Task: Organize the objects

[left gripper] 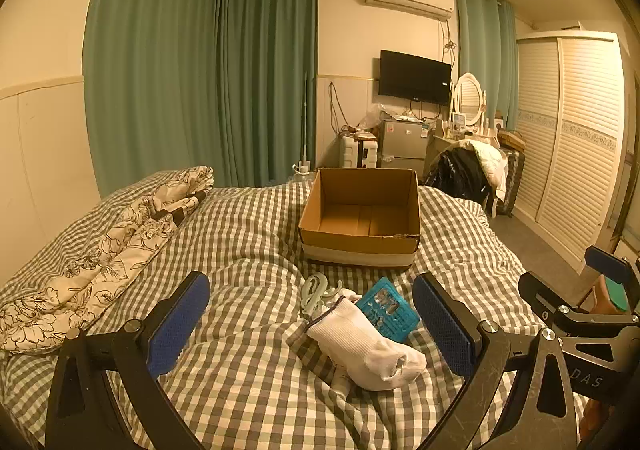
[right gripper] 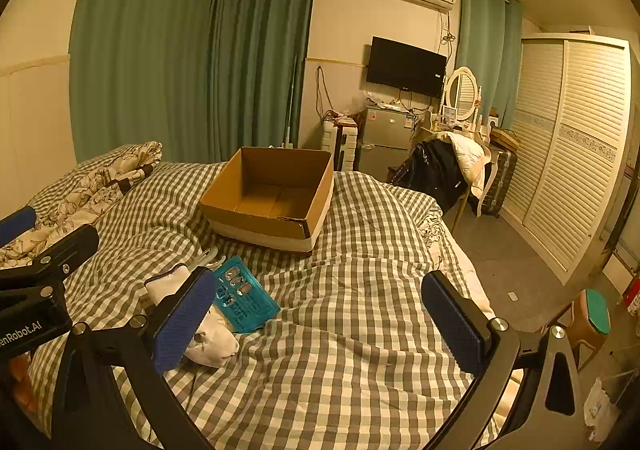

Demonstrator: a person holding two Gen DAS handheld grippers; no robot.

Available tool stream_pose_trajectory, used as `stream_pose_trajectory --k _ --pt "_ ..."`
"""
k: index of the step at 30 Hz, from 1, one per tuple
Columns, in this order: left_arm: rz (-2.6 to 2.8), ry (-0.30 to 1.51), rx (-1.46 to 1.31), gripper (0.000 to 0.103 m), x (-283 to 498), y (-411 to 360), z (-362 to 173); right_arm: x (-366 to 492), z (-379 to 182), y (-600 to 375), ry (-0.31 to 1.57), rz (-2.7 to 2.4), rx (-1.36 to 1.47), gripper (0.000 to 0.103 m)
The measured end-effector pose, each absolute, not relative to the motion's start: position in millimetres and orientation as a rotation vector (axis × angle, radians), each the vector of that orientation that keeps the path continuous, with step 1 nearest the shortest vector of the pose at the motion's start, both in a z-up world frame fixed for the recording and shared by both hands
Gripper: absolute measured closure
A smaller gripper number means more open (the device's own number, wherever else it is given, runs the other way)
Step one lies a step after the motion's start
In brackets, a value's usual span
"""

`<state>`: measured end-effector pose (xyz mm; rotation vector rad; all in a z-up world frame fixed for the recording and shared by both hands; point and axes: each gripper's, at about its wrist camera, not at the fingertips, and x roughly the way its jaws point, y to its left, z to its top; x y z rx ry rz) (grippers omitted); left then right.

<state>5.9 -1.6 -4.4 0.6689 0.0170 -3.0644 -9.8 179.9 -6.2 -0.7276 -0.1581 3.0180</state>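
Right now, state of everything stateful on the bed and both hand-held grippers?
box: open, upright, empty
sock: loose on the duvet, ungrasped, partly over the packet
packet: flat on the duvet, beside the sock
hanger: lying behind the sock, partly hidden
left hand-held gripper: open, holding nothing
right hand-held gripper: open, holding nothing
curtains: drawn shut
TV: screen dark

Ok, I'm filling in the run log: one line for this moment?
left gripper: open over sock | right gripper: open, empty | cardboard box: empty | blue packet: beside sock
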Motion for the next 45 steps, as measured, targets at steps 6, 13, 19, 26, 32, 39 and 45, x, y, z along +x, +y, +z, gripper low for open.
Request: stream_pose_trajectory --k 6,13,19,26,32,39,45 --pt "-3.065 0.019 0.671 0.0 6 -3 -4 -10 -5 179 -0.161 3.02 -0.728 0.0" --pt "-3.065 0.021 0.672 0.0 5 -4 -3 -10 -3 178 -0.163 3.022 -0.729 0.0" --pt "-3.065 0.02 0.672 0.0 5 -4 -3 -11 -3 175 -0.17 3.025 -0.73 0.0" --pt "-3.061 0.016 0.693 0.0 4 -9 -5 -9 -3 171 -0.187 3.036 -0.73 0.0" --pt "-3.063 0.026 0.721 0.0 -1 -14 -10 -10 -6 164 -0.218 3.038 -0.745 0.0" --pt "-3.023 0.052 0.834 0.0 -16 -27 -34 -21 -20 152 -0.262 3.04 -0.818 0.0" --pt "-2.941 0.115 0.908 0.0 -32 -57 -53 -43 -47 139 -0.32 3.035 -0.945 0.0"
